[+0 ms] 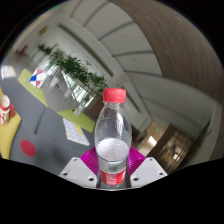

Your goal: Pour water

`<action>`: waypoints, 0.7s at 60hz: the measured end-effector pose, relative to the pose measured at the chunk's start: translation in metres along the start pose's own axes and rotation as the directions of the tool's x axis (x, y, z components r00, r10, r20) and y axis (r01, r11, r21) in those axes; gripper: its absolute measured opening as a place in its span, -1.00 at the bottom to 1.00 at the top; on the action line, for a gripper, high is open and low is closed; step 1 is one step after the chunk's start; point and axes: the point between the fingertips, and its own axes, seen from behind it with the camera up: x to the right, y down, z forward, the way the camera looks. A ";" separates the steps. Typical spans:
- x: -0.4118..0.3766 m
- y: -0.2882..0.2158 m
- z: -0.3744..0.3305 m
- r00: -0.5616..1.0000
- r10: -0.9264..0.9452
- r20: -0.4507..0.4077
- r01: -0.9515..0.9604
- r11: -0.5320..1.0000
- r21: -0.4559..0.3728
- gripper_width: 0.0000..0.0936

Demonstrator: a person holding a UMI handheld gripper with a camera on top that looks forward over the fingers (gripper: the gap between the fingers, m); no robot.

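Observation:
A clear plastic water bottle [113, 135] with a red cap [115, 95] and a red label low on its body stands upright between my fingers. My gripper [112, 163] is shut on the bottle: both magenta pads [90, 160] press its sides at the water line. The bottle is held up in the air, well above the floor. The view is tilted. A cup [4, 108] with red marks stands on a yellow-edged table far off to the left of the bottle.
A row of green plants [72, 70] runs beyond the bottle. A grey table [30, 128] with a red round patch [27, 147] and a yellow-green sheet [77, 127] lies below and to the left. Ceiling panels and a window lie to the right.

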 end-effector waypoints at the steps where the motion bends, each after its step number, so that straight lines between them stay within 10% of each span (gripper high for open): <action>1: 0.000 -0.013 0.001 0.999 -0.044 -0.012 0.044 0.999 0.018 -0.30; 20: -0.119 -0.195 0.005 0.622 -0.740 -0.257 0.781 0.558 0.281 -0.31; 42: -0.302 -0.198 -0.016 0.106 -0.905 -0.412 0.918 -0.070 0.390 -0.31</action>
